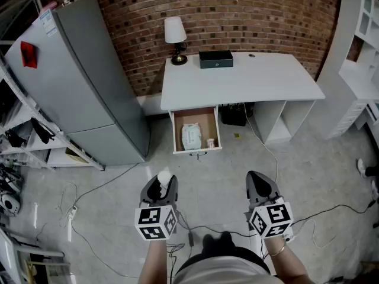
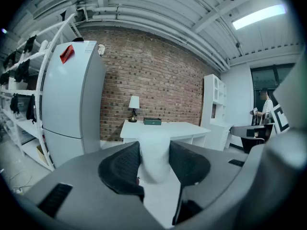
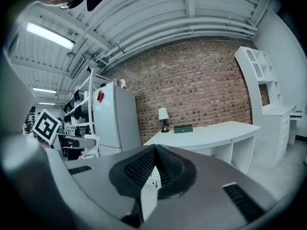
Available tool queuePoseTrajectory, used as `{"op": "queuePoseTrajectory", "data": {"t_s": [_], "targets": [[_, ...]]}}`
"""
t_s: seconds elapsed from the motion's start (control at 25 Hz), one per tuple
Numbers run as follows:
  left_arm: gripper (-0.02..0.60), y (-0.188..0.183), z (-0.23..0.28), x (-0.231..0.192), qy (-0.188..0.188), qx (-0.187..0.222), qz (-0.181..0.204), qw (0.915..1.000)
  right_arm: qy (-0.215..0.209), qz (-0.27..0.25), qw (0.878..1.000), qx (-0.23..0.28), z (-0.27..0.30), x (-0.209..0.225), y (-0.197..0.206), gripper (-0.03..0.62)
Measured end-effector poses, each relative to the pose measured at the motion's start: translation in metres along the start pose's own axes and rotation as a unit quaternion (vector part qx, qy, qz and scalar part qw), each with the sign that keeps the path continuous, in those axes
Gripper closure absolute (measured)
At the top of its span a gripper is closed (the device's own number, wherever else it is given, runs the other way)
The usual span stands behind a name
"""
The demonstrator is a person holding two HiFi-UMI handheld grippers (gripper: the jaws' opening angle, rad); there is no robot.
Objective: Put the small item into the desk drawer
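A small white item (image 1: 164,176) sits pinched between the black pads of my left gripper (image 1: 161,186), low over the floor in front of the desk. In the left gripper view the white item (image 2: 154,158) fills the gap between the pads of the left gripper (image 2: 154,166). My right gripper (image 1: 261,186) hangs beside it, shut with nothing in it; its pads meet in the right gripper view (image 3: 154,169). The white desk (image 1: 237,81) stands ahead. Its drawer (image 1: 176,136) is pulled out, and a white packet (image 1: 190,136) and a small object (image 1: 210,142) lie inside.
A grey fridge (image 1: 83,81) stands left of the desk, with shelving (image 1: 23,141) further left. A lamp (image 1: 174,37) and a dark box (image 1: 215,58) sit on the desktop. White shelves (image 1: 361,52) stand at the right. Cables (image 1: 89,194) trail over the floor.
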State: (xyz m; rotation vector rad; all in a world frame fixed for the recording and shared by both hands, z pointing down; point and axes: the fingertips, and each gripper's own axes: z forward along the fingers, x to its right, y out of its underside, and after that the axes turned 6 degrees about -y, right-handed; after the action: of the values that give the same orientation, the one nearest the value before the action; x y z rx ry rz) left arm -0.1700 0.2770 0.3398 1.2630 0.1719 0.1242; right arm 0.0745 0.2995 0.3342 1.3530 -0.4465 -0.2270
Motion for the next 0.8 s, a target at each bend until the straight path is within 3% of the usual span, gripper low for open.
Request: {"op": "queuePoseTrajectory", "data": {"t_s": [0.44, 0.8], "targets": [[0.388, -0.003, -0.003, 0.043, -0.022, 0.007, 0.000, 0.9997, -0.002, -0.003, 1.000, 0.009, -0.031, 0.045, -0.004, 0.589], [0.388, -0.003, -0.007, 0.078, -0.034, 0.014, 0.008, 0.9993, -0.034, -0.001, 0.999, 0.013, -0.052, 0.065, -0.004, 0.586]]}}
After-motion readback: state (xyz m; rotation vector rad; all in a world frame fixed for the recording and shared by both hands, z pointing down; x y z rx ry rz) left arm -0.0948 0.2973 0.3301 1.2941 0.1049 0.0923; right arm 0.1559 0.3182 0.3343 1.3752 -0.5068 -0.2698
